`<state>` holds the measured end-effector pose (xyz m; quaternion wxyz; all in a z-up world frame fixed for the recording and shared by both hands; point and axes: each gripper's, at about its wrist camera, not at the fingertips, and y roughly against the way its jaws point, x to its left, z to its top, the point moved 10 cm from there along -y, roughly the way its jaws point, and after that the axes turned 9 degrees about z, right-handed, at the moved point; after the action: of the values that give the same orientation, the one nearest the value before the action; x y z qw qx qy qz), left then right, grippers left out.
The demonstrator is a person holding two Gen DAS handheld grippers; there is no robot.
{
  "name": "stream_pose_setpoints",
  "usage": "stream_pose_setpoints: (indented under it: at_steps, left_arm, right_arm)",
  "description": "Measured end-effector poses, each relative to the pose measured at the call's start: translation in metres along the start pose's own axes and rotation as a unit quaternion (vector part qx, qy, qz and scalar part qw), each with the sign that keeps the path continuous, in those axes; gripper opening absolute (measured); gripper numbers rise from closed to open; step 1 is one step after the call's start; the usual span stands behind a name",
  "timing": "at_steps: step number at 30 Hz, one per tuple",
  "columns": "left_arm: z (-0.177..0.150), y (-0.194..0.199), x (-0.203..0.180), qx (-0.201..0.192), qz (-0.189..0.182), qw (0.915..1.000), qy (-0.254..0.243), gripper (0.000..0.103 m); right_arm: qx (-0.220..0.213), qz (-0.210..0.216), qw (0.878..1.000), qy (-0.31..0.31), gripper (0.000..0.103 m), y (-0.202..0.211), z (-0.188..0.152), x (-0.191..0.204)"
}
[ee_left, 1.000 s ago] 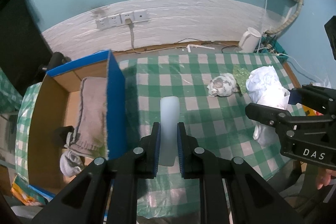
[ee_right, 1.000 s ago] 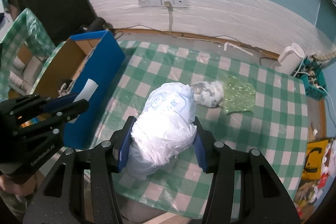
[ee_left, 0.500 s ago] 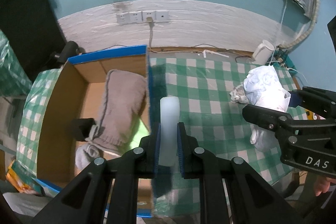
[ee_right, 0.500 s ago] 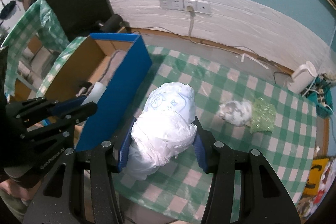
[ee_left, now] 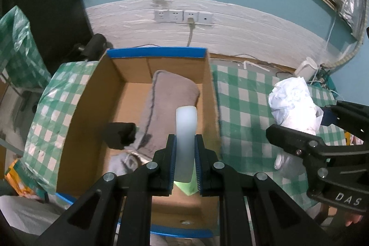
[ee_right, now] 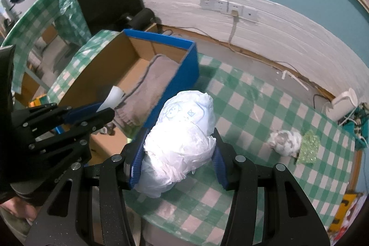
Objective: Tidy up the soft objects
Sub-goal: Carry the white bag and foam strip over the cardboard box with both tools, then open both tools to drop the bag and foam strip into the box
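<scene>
My left gripper, pinching the pale foam strip, hangs over the cardboard box; my right gripper clasps the diaper beside it.

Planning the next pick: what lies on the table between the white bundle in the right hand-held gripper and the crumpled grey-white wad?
In the right wrist view, only bare checked tablecloth lies between the white bundle and the crumpled wad.

A brown box with blue rims sits on a green-and-white checked cloth. In the box lies a grey towel; right of it, a white bundle.
</scene>
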<state>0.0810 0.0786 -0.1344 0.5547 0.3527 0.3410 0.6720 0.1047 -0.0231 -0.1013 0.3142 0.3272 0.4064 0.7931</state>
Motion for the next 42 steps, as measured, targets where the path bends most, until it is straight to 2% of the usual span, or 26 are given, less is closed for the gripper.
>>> stream_pose_setpoints:
  at_steps: [15,29,33,34,36,38,40,42]
  left_arm:
    - [-0.01,-0.02,0.056,0.022,0.028,0.9986,0.039,0.015]
    - [-0.023,-0.033,0.09,0.043,0.043,0.9961,0.065,0.015]
    - [-0.028,-0.039,0.099,0.051,0.053,0.9945,0.074,0.021]
    - [-0.029,-0.04,0.101,0.054,0.055,0.994,0.077,0.025]
    - [-0.031,-0.042,0.104,0.058,0.059,0.9932,0.082,0.027]
    - [-0.031,-0.043,0.106,0.058,0.061,0.9928,0.085,0.031]
    - [-0.032,-0.043,0.107,0.059,0.063,0.9926,0.086,0.041]
    - [-0.031,-0.042,0.107,0.056,0.066,0.9925,0.086,0.045]
  right_arm:
    - [0.031,0.015,0.999,0.035,0.051,-0.045,0.022,0.048]
    - [0.063,0.035,0.996,0.05,0.051,-0.086,0.026,0.076]
    - [0.069,0.037,0.996,0.054,0.054,-0.093,0.028,0.082]
    - [0.07,0.033,0.995,0.054,0.056,-0.094,0.027,0.082]
    - [0.07,0.02,0.996,0.054,0.057,-0.096,0.028,0.08]
    - [0.068,0.014,0.996,0.052,0.064,-0.097,0.028,0.078]
    - [0.062,0.0,0.997,0.049,0.071,-0.095,0.029,0.071]
    - [0.058,-0.002,0.997,0.045,0.074,-0.092,0.029,0.065]
